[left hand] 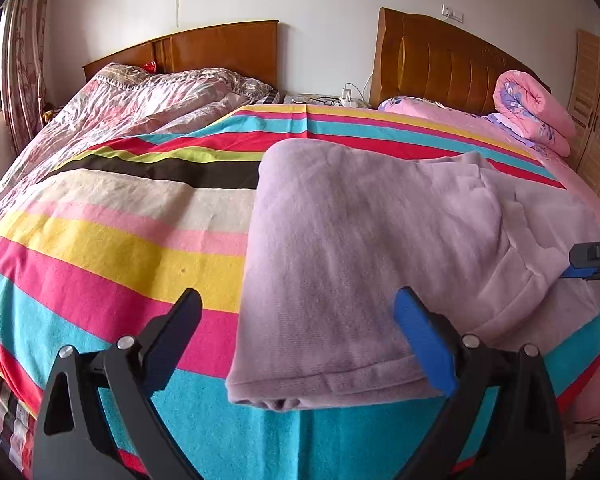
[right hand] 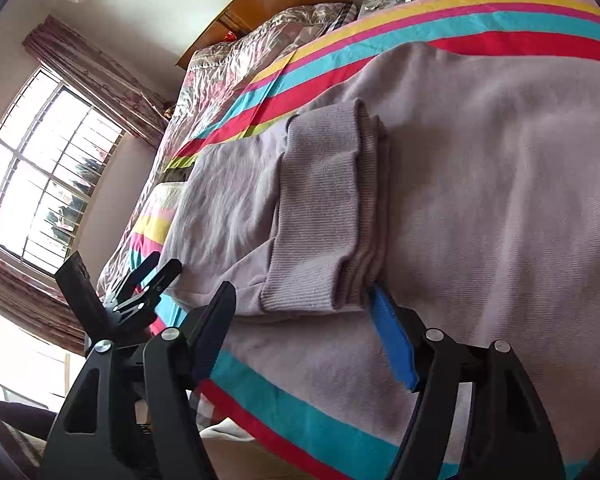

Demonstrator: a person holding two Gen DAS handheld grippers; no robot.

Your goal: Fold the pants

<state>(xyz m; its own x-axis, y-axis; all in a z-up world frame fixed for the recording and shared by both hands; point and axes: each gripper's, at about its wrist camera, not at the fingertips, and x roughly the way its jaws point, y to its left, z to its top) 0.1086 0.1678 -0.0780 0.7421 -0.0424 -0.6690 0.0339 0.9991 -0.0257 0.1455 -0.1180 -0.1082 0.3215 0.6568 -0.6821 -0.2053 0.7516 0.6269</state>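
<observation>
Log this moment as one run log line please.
stage: pants part-folded | mauve fleece pants on striped blanket | left gripper open | right gripper open around ribbed cuffs

The pants [left hand: 360, 240] are soft, mauve-grey fleece, lying flat on the striped bed cover [left hand: 120, 248] — already folded over on themselves, layers stacked. The fold's edge runs along the near side of the bed. Their ribbed cuffs [right hand: 332, 208] lie doubled on top of the smooth fabric — edges roughly aligned, slightly rumpled.
</observation>
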